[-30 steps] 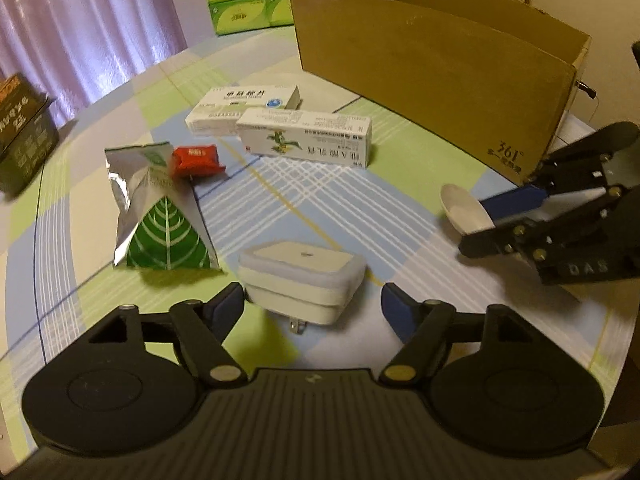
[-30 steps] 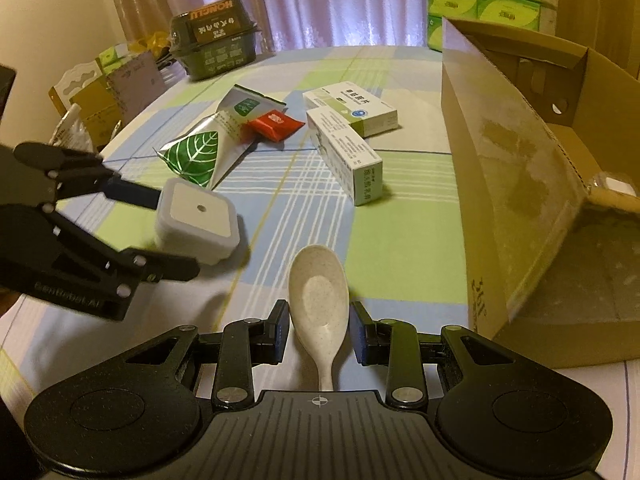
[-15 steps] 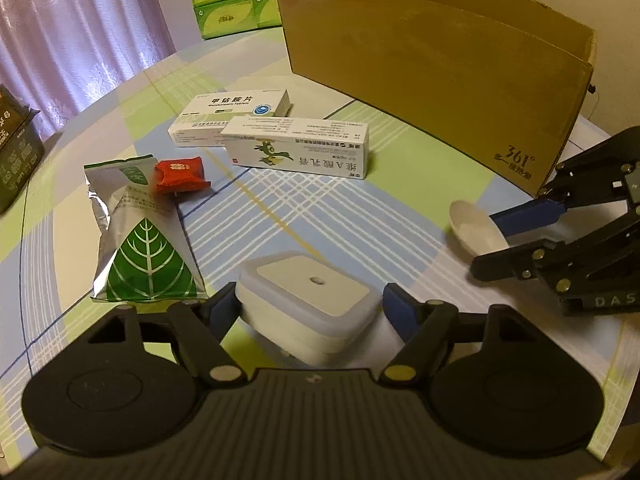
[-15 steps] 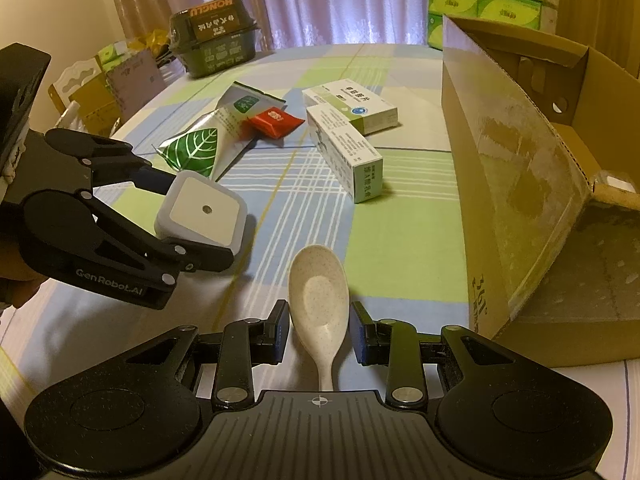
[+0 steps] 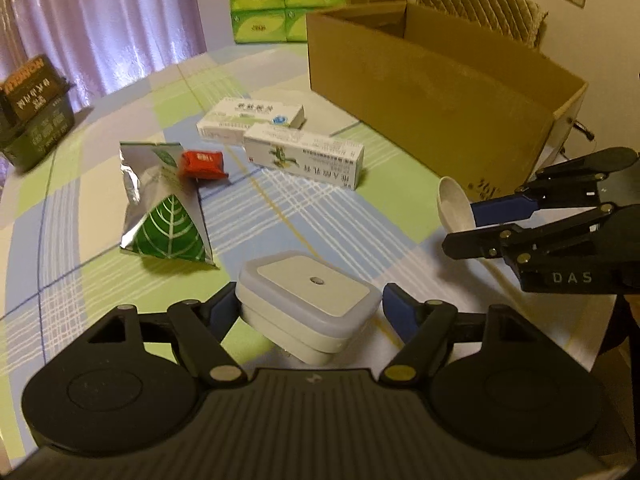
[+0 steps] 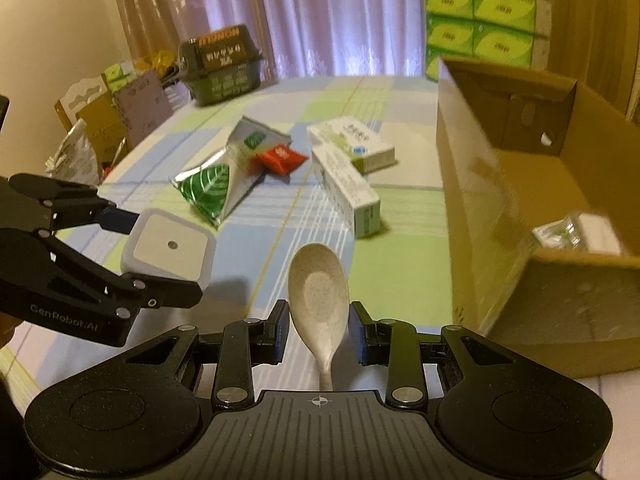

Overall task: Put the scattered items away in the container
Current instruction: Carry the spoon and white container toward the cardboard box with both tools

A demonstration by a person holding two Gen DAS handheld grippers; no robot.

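Left claw [image 5: 310, 310]: fingers clamped on a white square plug-in night light [image 5: 306, 304], held clear of the tabletop [image 5: 340, 216]; its own view shows the left pad against the casing, the right pad's contact less clear. The right wrist view confirms the grip from the side, light [image 6: 168, 246] pinched between blue-tipped fingers [image 6: 118, 218], a shadow on the cloth below it.

Right claw [image 6: 318, 330]: closed on the handle of a pale speckled spoon [image 6: 318, 292], bowl pointing forward. In the left view that claw [image 5: 472, 222] comes in from the right, spoon bowl [image 5: 454, 204] jutting past the tips (raised above the cloth, near the box corner).

Farther out on the checked tabletop: foil pouch with green leaf print [image 5: 164, 212], red sachet [image 5: 202, 165] resting on its upper edge, two white medicine cartons, the nearer [image 5: 304, 156] touching the farther [image 5: 250, 120] at an angle.

Cardboard box [image 5: 432, 116] stands open-topped at the right. The left view shows only its outer wall; the right view looks inside [image 6: 560, 200] and finds a clear-wrapped white item [image 6: 580, 234] on the floor of it, blurred.

Only the right view takes in the clutter at the tabletop's far left edge [image 6: 104, 120]. Both show a dark lidded tub [image 6: 220, 66] and stacked green tissue packs [image 6: 480, 20] before the curtain.
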